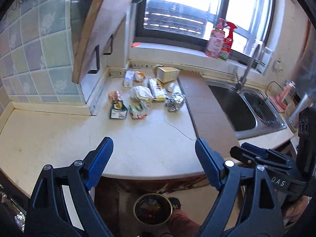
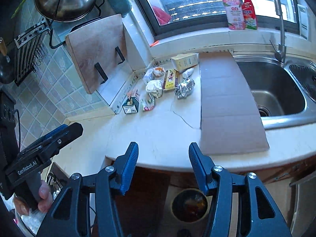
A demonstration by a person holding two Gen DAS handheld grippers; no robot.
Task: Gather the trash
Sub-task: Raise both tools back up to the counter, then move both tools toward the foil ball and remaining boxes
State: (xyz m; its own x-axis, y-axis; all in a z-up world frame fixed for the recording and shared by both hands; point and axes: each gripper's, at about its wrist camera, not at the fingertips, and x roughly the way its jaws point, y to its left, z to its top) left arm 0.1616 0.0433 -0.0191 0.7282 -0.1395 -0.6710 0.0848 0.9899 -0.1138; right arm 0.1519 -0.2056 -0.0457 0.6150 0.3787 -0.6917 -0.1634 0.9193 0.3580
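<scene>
sink (image 2: 276, 83): shiny metal | cutting board (image 2: 96, 53): matt wood | foil ball (image 2: 185, 87): crinkled, glossy

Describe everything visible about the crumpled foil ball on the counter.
The crumpled foil ball is a shiny silver wad, loosely scrunched into an irregular lump with many creases that catch the window light. It lies on the pale countertop at the right end of the litter cluster, close beside the edge of the flat brown cardboard sheet. The yellow printed packet lies just behind and left of it; whether the two touch cannot be told. Neither gripper is near it.
</scene>
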